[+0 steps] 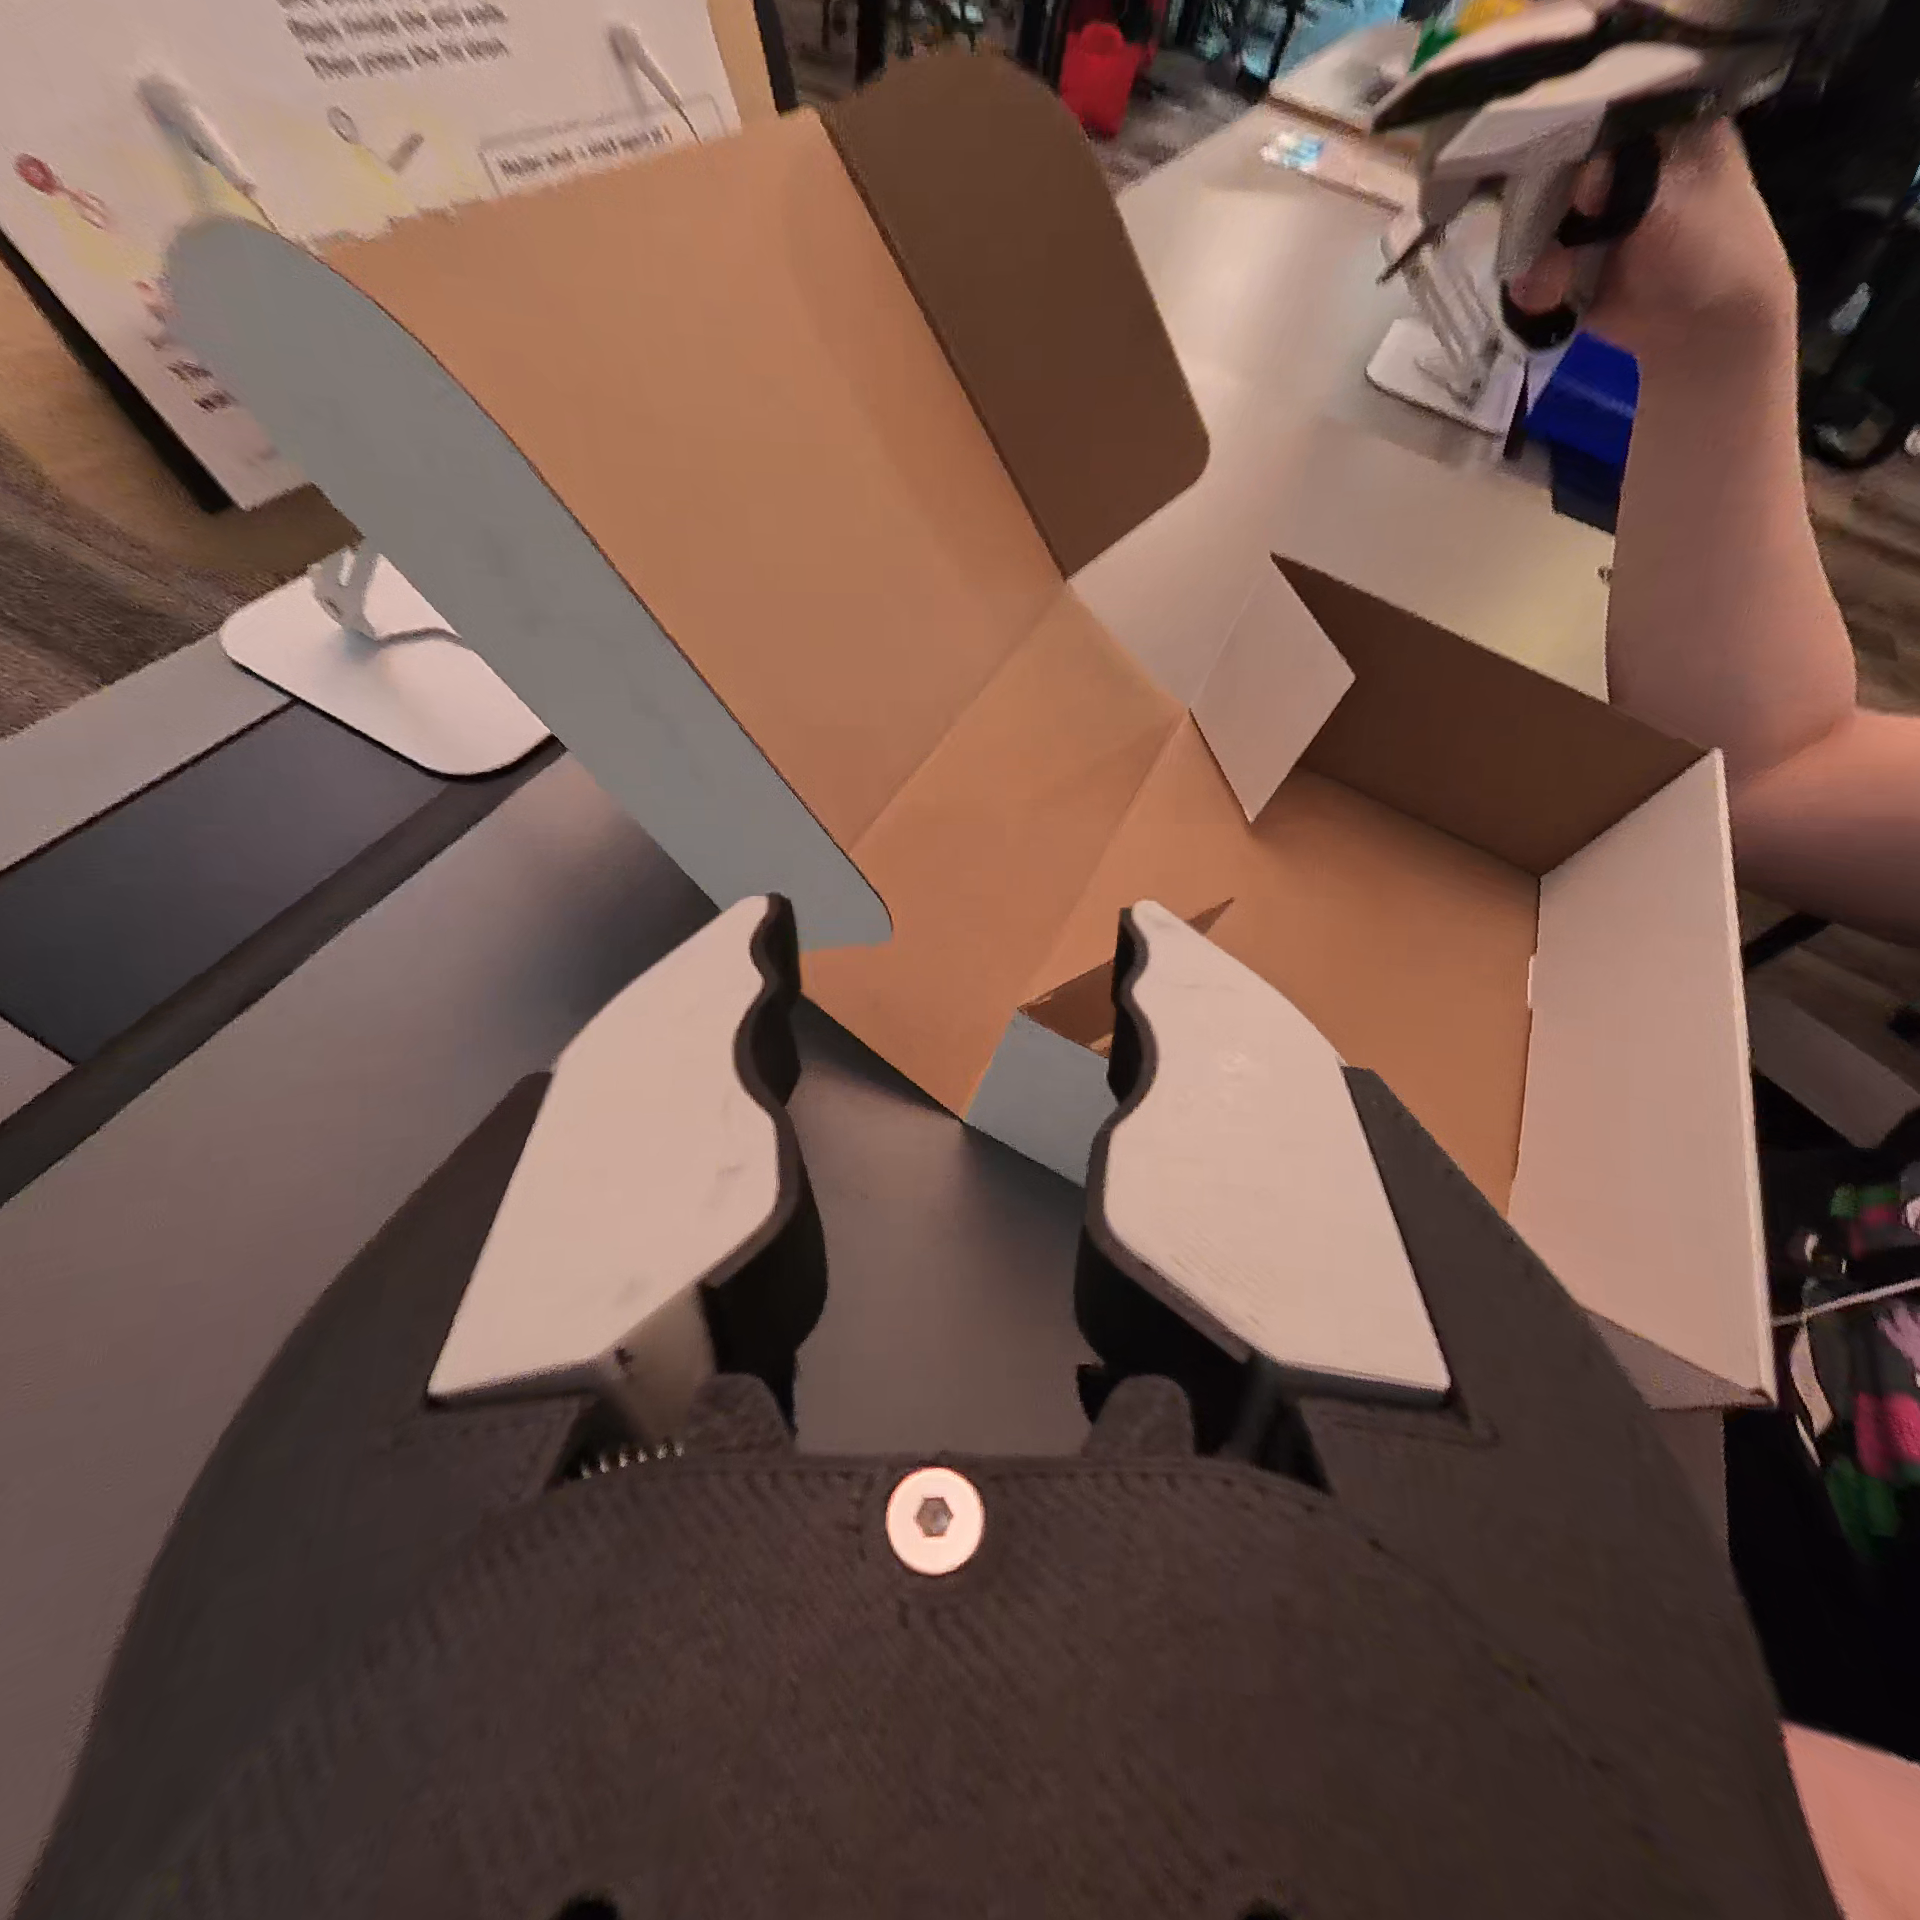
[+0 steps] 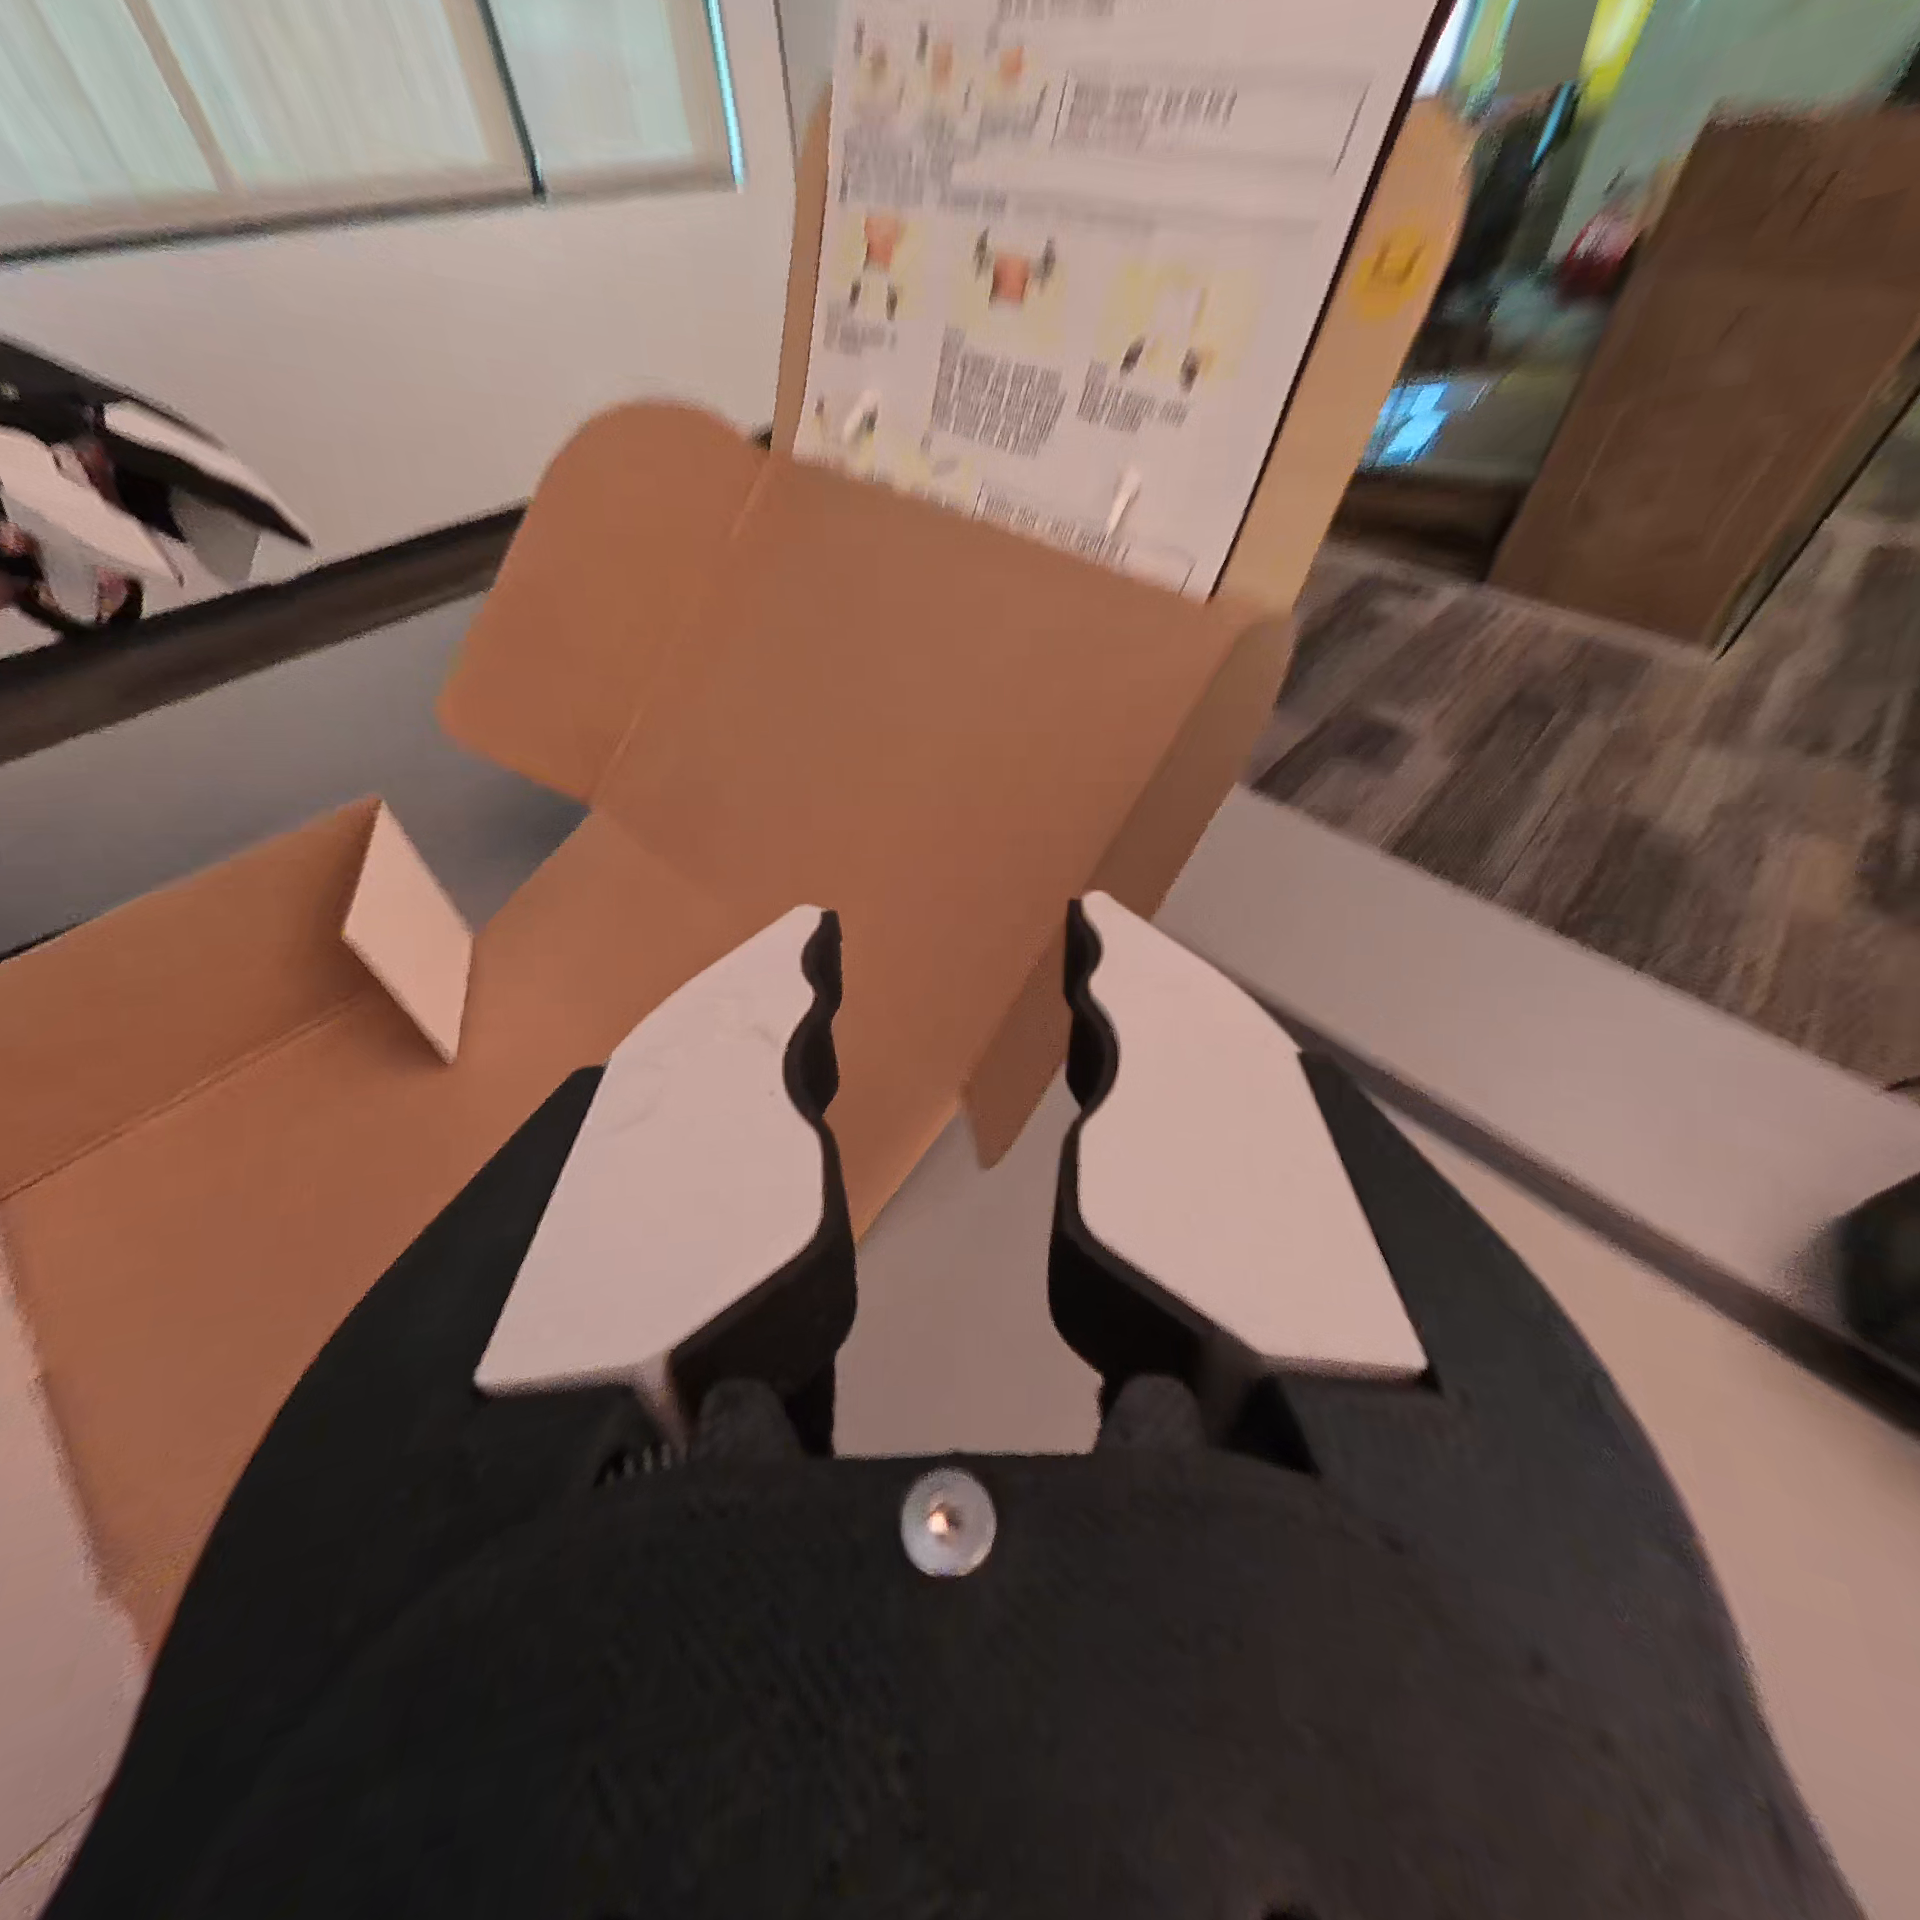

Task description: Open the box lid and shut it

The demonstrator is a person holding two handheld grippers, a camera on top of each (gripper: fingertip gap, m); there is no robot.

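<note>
Box lid (image 1: 727,499) stands raised, just beyond the left gripper (image 1: 951,925), whose jaws are apart and empty; the lid's pale side flap (image 1: 499,582) reaches down just ahead of the left jaw tip. The open box (image 1: 1642,1039), empty inside, lies ahead and right of those jaws. The right gripper (image 2: 951,925), jaws also parted on nothing, faces the lid's brown inner face. It looks like thin, light cardboard, stiff along the folds yet easily creased; I would pinch or push the far front flap (image 1: 1018,291) to swing it down.

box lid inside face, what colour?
Plain brown cardboard; the lid stands open. Clearest in the left wrist view.
</note>
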